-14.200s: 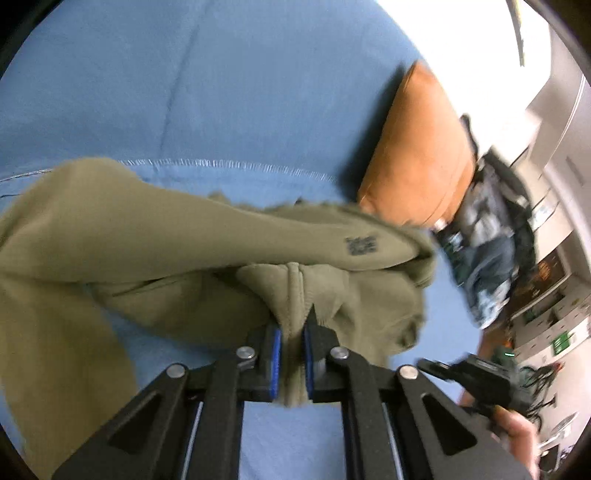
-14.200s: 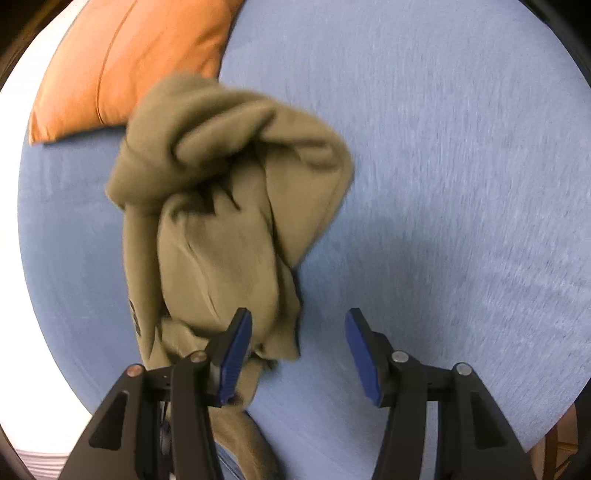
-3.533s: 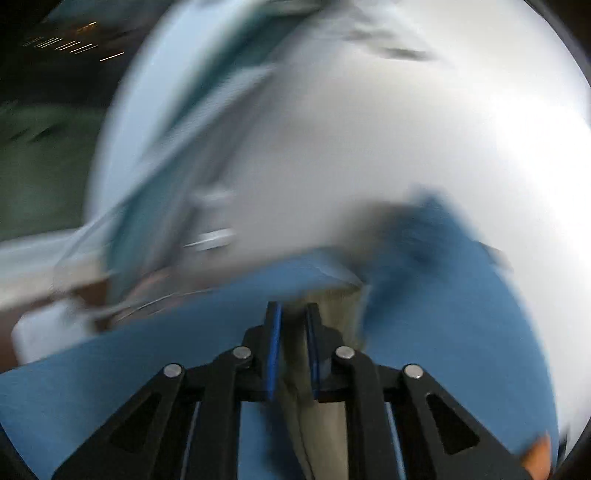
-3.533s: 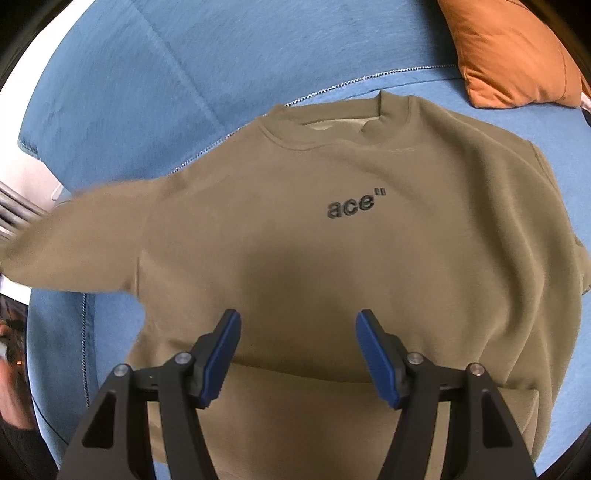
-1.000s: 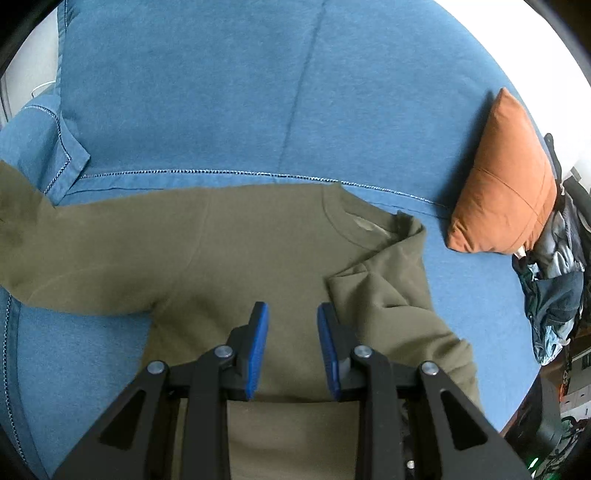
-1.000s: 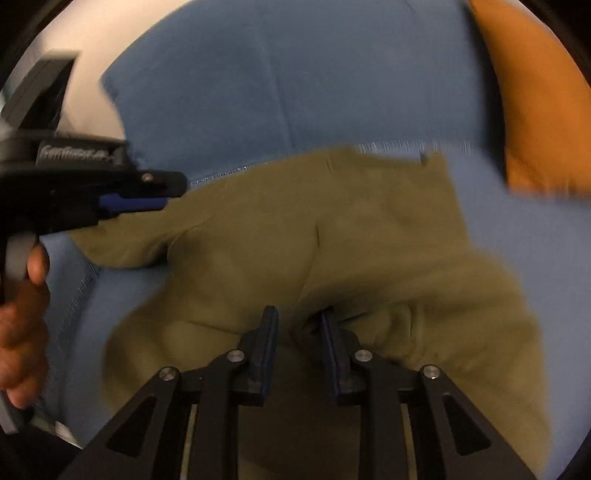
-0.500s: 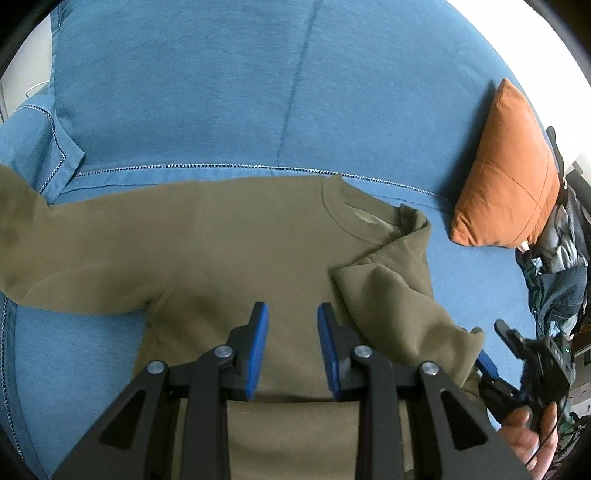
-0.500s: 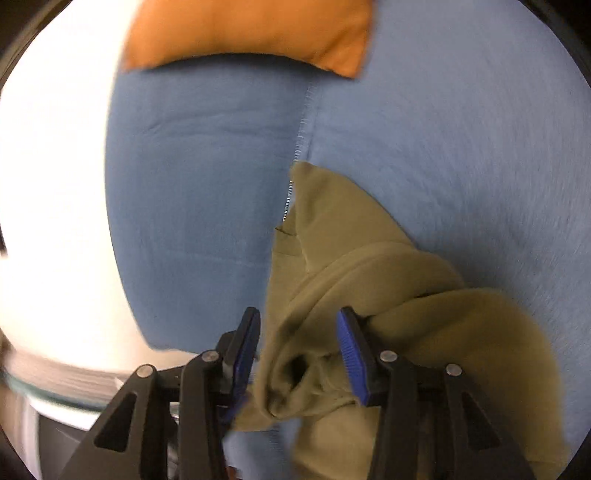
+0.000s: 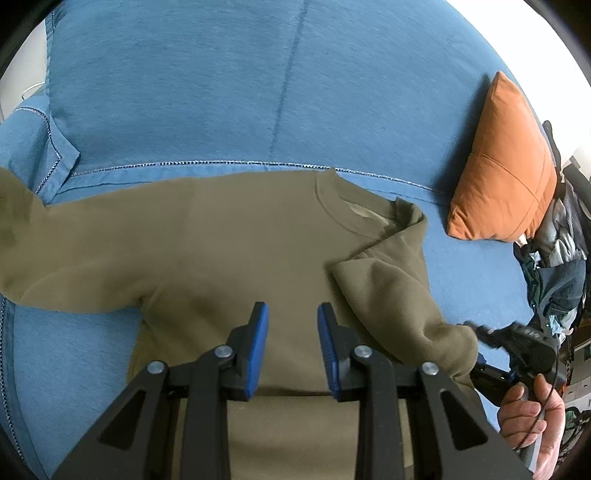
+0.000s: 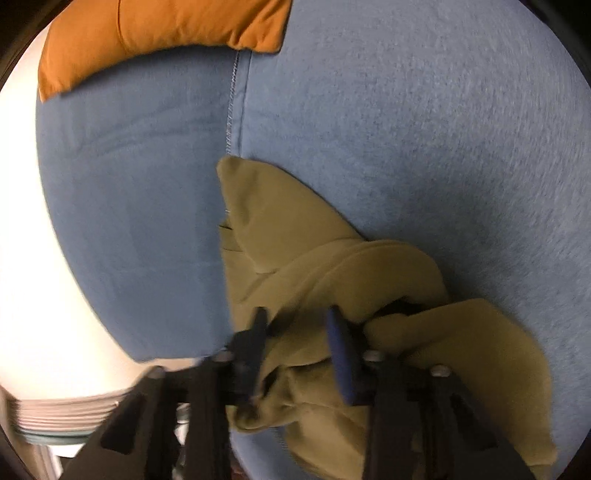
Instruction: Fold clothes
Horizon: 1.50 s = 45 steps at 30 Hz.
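Observation:
An olive-green sweatshirt (image 9: 236, 254) lies face down on the blue sofa seat (image 9: 476, 280), neck toward the backrest. Its left sleeve stretches out to the left. Its right sleeve (image 9: 391, 291) is folded over the body, cuff at the right edge. My left gripper (image 9: 291, 332) hovers open and empty over the lower middle of the sweatshirt. My right gripper (image 10: 295, 339) is open, its jaws on either side of the bunched sleeve cloth (image 10: 332, 280) at the sofa's front edge. It also shows in the left wrist view (image 9: 517, 350), held in a hand.
An orange cushion (image 9: 506, 166) leans against the sofa backrest (image 9: 258, 85) at the right; it shows at the top of the right wrist view (image 10: 155, 33). A pile of dark clothes (image 9: 557, 266) lies beyond the sofa's right end.
My right gripper has opened wider over the sleeve cloth, which it gripped a second ago. The folded right sleeve has settled on the body. My left gripper has barely moved.

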Tool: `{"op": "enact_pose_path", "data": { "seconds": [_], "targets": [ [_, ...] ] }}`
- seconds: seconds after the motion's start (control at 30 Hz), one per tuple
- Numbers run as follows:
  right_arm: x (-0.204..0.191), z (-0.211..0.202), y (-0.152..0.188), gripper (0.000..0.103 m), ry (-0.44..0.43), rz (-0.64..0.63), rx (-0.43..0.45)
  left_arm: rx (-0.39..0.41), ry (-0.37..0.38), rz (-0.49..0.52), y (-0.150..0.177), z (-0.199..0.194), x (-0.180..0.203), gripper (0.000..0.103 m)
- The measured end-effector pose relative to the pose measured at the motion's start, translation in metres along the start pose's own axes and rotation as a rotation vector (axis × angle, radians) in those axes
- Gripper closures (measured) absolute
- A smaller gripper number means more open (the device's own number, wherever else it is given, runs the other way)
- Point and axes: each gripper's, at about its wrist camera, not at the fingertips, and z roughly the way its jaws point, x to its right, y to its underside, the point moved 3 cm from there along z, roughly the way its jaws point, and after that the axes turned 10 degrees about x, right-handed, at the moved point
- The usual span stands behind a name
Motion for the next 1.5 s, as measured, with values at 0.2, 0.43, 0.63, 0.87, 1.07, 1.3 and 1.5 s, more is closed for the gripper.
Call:
{"op": "enact_pose_path", "data": {
  "seconds": [0.2,0.43,0.63,0.87,1.07,1.3,1.5],
  "targets": [
    [-0.018,-0.032,0.000,0.097,-0.045,-0.061,0.138,0.001,0.006,0.001,0.001,-0.001,0.001,0.076],
    [-0.120,-0.186,0.029,0.097,-0.198,-0.596,0.773,0.007,0.003,-0.021,-0.002,-0.002,-0.003,0.076],
    [-0.116,-0.246,0.045,0.093,0.088,-0.802,1.253,0.000,0.015,-0.017,-0.002,0.000,-0.001,0.076],
    [0.115,-0.168,-0.067,0.057,0.258,0.293,0.620,-0.002,0.019,-0.006,-0.001,0.001,0.004,0.076],
    [0.105,-0.168,-0.073,0.058,0.130,0.263,0.638,-0.008,0.011,-0.008,0.001,0.004,0.006,0.076],
    [0.087,-0.148,-0.082,0.058,0.110,0.203,0.586,-0.014,0.018,0.000,0.002,0.002,0.004,0.076],
    [0.141,-0.206,-0.086,0.058,0.182,0.267,0.657,-0.018,0.020,0.000,0.004,0.002,0.004,0.076]
  ]
}}
